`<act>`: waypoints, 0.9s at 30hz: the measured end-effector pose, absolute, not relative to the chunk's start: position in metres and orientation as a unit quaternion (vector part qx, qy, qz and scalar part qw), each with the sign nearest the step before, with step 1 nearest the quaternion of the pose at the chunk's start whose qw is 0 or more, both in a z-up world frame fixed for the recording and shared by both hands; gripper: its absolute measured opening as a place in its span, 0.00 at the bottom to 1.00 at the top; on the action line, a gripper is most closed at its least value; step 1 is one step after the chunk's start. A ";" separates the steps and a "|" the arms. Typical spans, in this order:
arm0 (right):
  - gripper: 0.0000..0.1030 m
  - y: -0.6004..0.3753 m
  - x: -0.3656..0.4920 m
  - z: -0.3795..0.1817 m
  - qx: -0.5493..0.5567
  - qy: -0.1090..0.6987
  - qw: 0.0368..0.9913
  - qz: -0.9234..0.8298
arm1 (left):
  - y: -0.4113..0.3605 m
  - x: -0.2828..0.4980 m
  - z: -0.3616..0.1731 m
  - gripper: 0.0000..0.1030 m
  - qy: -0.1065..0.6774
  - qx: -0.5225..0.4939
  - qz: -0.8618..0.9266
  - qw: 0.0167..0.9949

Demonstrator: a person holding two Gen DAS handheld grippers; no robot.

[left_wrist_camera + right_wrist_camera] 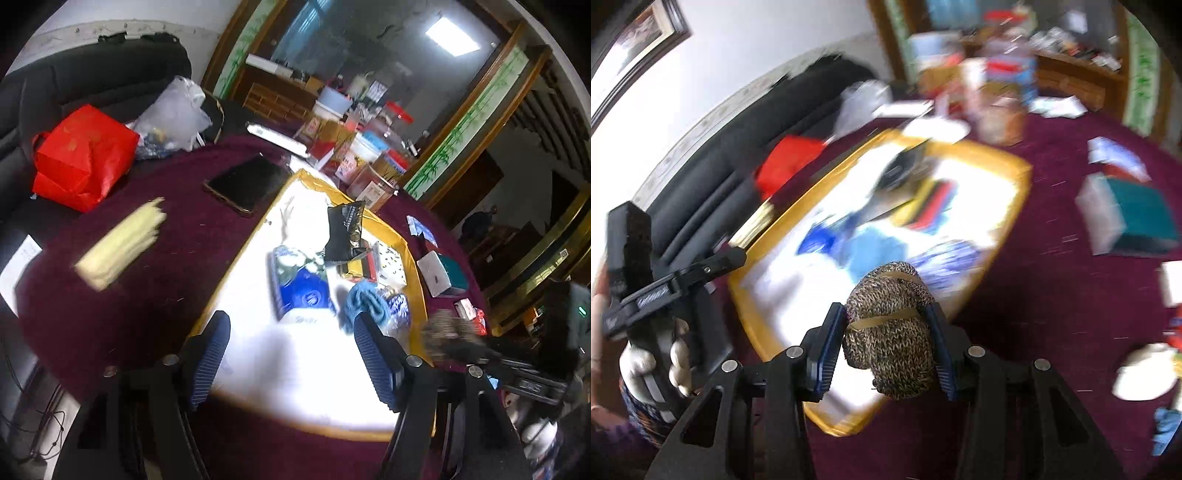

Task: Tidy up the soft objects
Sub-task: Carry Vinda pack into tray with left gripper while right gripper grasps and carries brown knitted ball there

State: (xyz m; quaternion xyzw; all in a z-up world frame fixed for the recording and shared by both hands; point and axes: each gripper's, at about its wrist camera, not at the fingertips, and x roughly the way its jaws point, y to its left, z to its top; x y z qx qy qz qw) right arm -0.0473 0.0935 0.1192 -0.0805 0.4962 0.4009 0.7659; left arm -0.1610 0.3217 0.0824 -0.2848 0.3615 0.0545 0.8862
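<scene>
Right hand-held gripper (886, 349): I have it clenched on the knitted roll (888, 332).
Roll's axis: along the fingers.
Tray (1015, 162): ahead, slightly left, on the tabletop (1052, 295).
Left hand-held gripper (291, 354): released, empty, over the tray.
Nearer: right.

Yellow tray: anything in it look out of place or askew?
Yes. On the yellow tray, a black foil pouch stands tilted, propped on a small box, while the blue tissue pack and blue knit piece lie flat.

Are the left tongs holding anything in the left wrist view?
No, the left tongs stand open and empty over the yellow-rimmed tray, with only its white surface between the blue pads.
</scene>
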 end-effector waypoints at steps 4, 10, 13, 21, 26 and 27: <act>0.43 0.132 -0.053 0.092 -0.088 0.529 0.731 0.422 | 0.324 -0.193 0.086 0.73 0.337 -0.274 0.065 0.899; 0.43 0.174 -0.053 0.081 -0.112 0.533 0.728 0.417 | 0.345 -0.220 0.071 0.73 0.323 -0.288 0.077 0.898; 0.43 0.191 -0.045 0.081 -0.124 0.525 0.739 0.404 | 0.354 -0.226 0.062 0.73 0.324 -0.298 0.083 0.894; 0.44 0.207 -0.019 0.074 -0.134 0.514 0.767 0.360 | 0.362 -0.234 0.052 0.73 0.324 -0.311 0.078 0.890; 0.59 0.193 -0.019 0.089 -0.096 0.500 0.779 0.367 | 0.359 -0.233 0.052 0.73 0.325 -0.311 0.069 0.891; 0.61 0.189 -0.020 0.094 -0.087 0.495 0.781 0.370 | 0.358 -0.233 0.053 0.73 0.325 -0.311 0.068 0.890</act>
